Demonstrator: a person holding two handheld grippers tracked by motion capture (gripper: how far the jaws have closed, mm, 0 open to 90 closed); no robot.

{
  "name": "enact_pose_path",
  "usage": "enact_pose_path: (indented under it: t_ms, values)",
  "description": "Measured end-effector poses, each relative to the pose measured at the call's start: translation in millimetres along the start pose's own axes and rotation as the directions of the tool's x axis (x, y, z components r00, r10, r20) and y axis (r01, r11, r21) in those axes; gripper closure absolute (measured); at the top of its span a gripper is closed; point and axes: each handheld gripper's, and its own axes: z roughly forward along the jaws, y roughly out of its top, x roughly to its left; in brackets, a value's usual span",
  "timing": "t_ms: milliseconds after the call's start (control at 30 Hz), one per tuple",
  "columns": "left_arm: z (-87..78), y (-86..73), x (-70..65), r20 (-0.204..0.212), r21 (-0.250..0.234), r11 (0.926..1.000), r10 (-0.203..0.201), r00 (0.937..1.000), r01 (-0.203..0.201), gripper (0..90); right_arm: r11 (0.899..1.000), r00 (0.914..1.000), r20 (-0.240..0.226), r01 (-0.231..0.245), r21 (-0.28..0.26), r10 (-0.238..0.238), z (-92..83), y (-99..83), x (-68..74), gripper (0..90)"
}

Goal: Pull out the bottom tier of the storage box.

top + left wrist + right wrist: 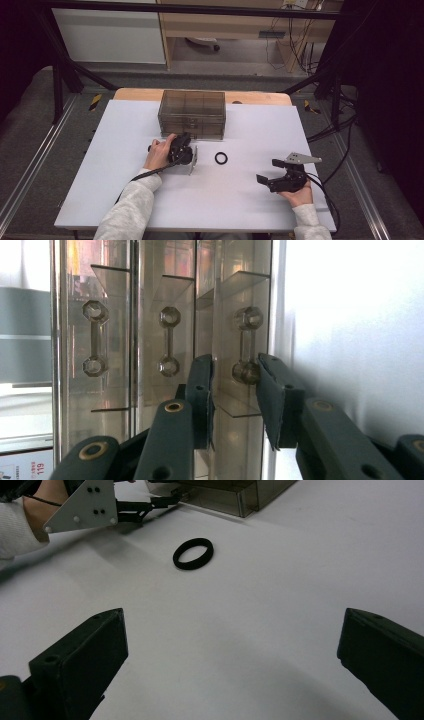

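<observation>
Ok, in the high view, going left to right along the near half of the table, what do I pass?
left gripper at the front of the clear drawer box → black ring → right gripper, jaws wide open.

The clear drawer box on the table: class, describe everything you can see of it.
The drawer box is a smoky, see-through plastic cabinet standing at the far middle of the white table. The left gripper view, turned sideways, shows three drawers, all pushed in, each with a clear bar handle ending in eight-sided knobs. The left gripper has its jaws either side of one drawer's handle; whether the pads press on it cannot be told.
</observation>
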Motion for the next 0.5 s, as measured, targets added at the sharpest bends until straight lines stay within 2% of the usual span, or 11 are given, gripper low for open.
enact_pose_path:
  t_ms: [500]
  values:
    - [-6.4,1.2,-3.2,-0.007,0.003,1.0000,0.003,1.0000,-0.002,68.7,1.000,1.0000,0.000,0.000,0.000,0.000,0.1,0.0,-0.1,0.4]
